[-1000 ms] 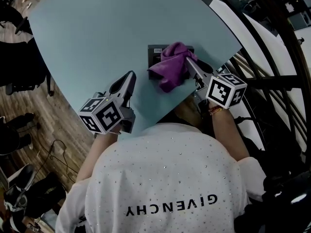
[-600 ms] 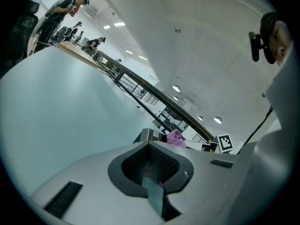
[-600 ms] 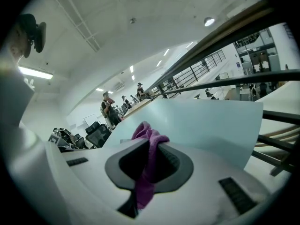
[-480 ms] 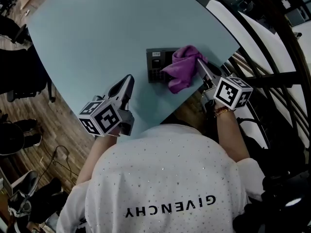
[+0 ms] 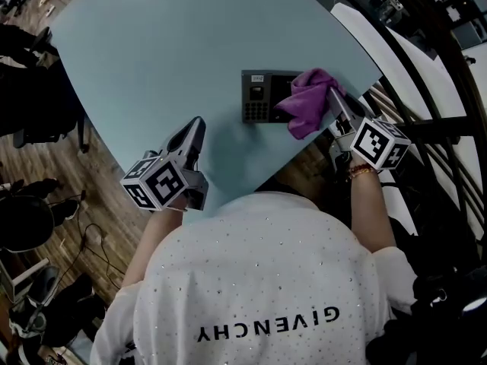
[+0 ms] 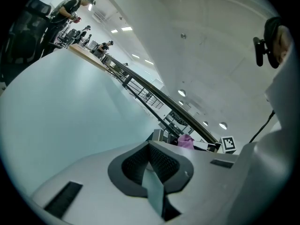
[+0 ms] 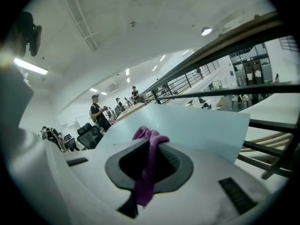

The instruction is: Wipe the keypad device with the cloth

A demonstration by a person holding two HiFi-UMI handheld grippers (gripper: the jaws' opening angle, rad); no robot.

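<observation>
My right tongs (image 5: 333, 97) pinch the one cloth (image 5: 307, 103), which covers the right end of the single keypad (image 5: 259, 97) on the table (image 5: 167, 44). My left tongs (image 5: 195, 130) are narrow, empty, well apart.

An open-plan office in a large, high hall. The pale blue-green desk (image 5: 175, 52) stands on a wood-plank floor (image 5: 103, 196), where loose cables (image 5: 90, 238) lie on the left. Black office chairs (image 7: 91, 136) cluster at the far left, and people (image 7: 97, 110) stand beside a long wooden desk (image 6: 86, 59) farther off. A metal railing (image 6: 140, 92) with thin upright bars runs into the distance along the right. Overhead spreads a white ceiling (image 6: 197, 41) set with strip lights (image 6: 125, 28) and round downlights (image 7: 206, 31)
</observation>
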